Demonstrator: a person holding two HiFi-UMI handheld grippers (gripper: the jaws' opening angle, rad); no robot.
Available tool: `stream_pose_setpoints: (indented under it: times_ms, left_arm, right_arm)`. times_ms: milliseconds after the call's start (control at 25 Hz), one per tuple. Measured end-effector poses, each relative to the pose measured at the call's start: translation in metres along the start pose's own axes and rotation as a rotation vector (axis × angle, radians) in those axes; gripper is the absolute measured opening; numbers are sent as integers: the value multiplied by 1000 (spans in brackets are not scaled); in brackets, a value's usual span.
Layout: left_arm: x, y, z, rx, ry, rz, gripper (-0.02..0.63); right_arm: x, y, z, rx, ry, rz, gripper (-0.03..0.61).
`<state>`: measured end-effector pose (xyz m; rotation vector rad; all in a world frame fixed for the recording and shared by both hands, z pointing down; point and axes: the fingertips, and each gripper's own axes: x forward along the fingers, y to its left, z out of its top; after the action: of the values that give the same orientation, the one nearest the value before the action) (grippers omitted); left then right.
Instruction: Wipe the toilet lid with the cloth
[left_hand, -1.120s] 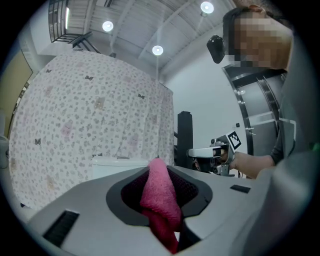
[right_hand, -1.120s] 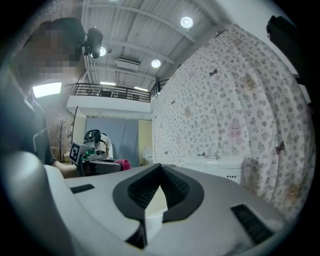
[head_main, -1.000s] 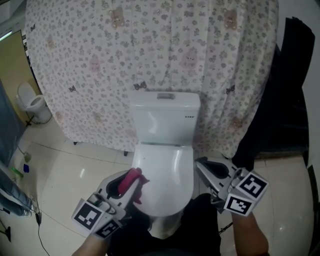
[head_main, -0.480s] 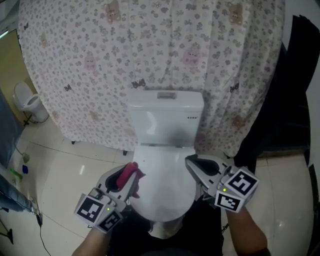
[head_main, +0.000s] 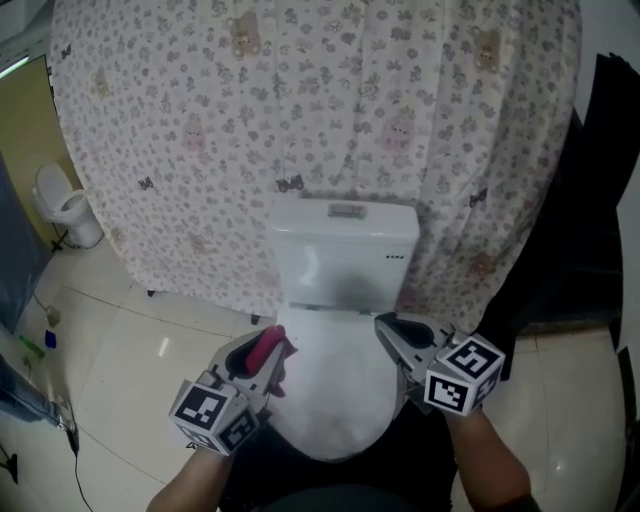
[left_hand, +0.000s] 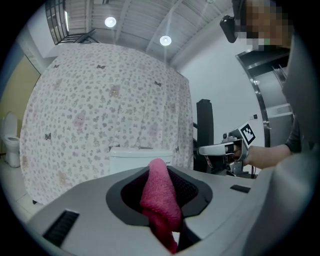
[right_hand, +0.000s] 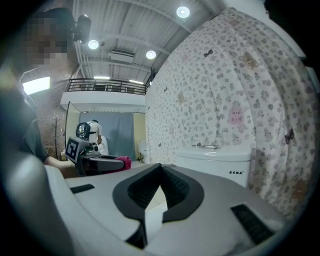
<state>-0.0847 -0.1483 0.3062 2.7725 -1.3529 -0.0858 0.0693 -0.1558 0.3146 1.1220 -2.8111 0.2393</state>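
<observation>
Floral curtain (head_main: 250, 120) backs a white toilet, its toilet lid (head_main: 340, 400) at 6 o'clock. Left gripper (head_main: 268, 360), at 8 o'clock, is clamped mid-fold on the pink cloth (left_hand: 159, 195), likely soft, light and floppy; right gripper (head_main: 392, 332) has its jaws together, empty.

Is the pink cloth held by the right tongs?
No, the right tongs hold nothing between them; the pink cloth is clamped in the left tongs.
</observation>
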Motion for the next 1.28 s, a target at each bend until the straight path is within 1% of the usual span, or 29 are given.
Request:
stream_pose_setpoints:
  times_ms: [80,280,440,680,800,1000,1120,1280]
  left_arm:
    - [3,3,-2,0,9,-1,97]
    - [11,8,1,17,9,4,97]
    - [10,17,-2,-4,11,27,98]
    - [24,26,-16,-12,31,16,97]
    - [37,30,-39,-17,76,6,98]
    - [63,44,-86,-75,166,23,97]
    - [78,44,-112,-75,220,-2,98]
    - [93,47,-143,-88,297,4,98]
  right_arm:
    - [5,-3,-3,16,3,0,4]
    - [10,-9,2,17,-5,-13,3]
    - [21,-7,4,14,0,6,3]
    - [41,-15,-13,17,47,-2,3]
    - [49,-20,-24,21,76,-4,4]
    - [63,-37,-45,19,125,-18,3]
    - [72,-45,-65,39,150,-27,3]
    - [83,-49,-92,85,190,-15,4]
